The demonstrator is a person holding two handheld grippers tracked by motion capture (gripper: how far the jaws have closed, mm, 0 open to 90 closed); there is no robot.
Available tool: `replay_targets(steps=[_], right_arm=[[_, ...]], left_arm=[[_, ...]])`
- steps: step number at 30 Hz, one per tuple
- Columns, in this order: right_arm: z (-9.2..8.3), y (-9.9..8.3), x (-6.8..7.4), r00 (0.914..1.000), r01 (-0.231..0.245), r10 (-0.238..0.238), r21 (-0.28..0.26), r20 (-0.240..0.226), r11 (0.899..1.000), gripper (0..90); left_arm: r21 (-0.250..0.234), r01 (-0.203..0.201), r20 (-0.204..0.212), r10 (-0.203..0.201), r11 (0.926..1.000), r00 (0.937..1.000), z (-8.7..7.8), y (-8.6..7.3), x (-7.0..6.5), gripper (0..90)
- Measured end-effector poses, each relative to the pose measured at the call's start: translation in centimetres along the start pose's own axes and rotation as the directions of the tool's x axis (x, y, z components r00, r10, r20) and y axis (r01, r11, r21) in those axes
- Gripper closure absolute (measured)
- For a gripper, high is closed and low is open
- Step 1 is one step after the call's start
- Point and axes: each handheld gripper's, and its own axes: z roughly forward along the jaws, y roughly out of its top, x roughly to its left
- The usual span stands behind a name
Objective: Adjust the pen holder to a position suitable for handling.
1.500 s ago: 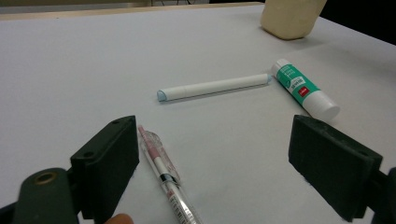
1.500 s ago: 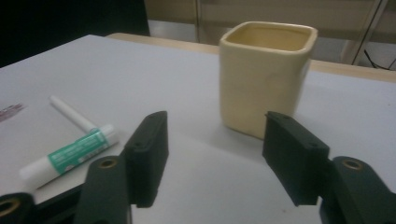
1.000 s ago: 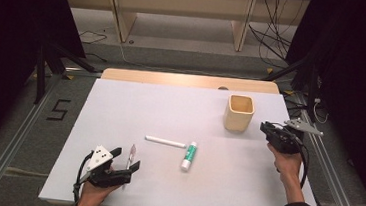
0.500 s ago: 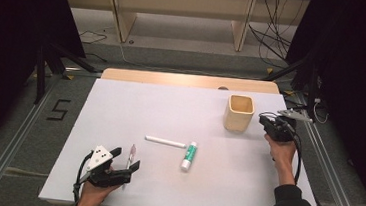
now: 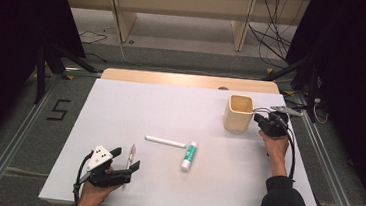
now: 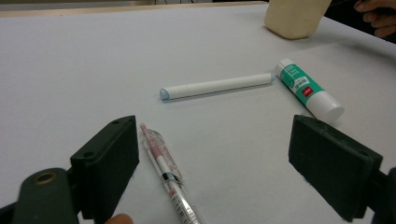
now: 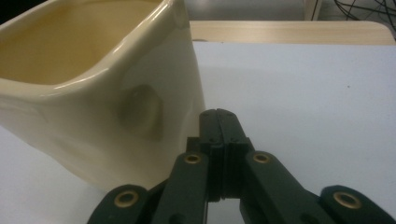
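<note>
left gripper (image 5: pixel 127 167) held its fingers wide around the pen (image 6: pixel 164 179); best to centre it before closing. right gripper (image 7: pixel 219 122), fingers shut empty, sat beside the cup (image 7: pixel 93 88).

- Square cup (image 7: pixel 93 93): glazed ceramic by the look, cream, glossy, smooth, with soft highlights.
- Pen (image 6: pixel 170 179): clear, shiny plastic barrel, pink inside.
- Glue stick (image 6: pixel 308 91): smooth white plastic, green printed label.
- White marker (image 6: pixel 217 86): matt, smooth plastic.
- Table top (image 5: pixel 170 107): matt white sheet; bare pale wood strip (image 5: pixel 188 80) at its far edge.
- Left gripper (image 6: pixel 215 154), right gripper (image 7: pixel 219 123): matt black plastic jaws, brass-coloured metal rivets.
</note>
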Motion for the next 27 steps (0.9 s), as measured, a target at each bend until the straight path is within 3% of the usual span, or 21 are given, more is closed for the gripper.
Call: replay_targets(steps=[10,20,27], right_arm=[[1.1,0.3,0.4,0.9995,0.024,-0.023,0.031,-0.022,0.999,90.0],[1.5,0.5,0.5,0.9997,0.011,-0.010,0.041,-0.024,0.999,90.0],[2.4,0.8,2.0,0.9985,0.037,-0.035,0.044,-0.042,0.998,90.0]], left_arm=[[0.002,-0.001,0.001,0.001,1.0000,1.0000,0.0,0.0,0.0,15.9],[0.002,0.003,0.000,-0.003,1.0000,1.0000,0.1,0.0,0.0,15.9],[0.003,0.002,-0.002,-0.002,1.0000,1.0000,0.1,0.0,0.0,15.9]])
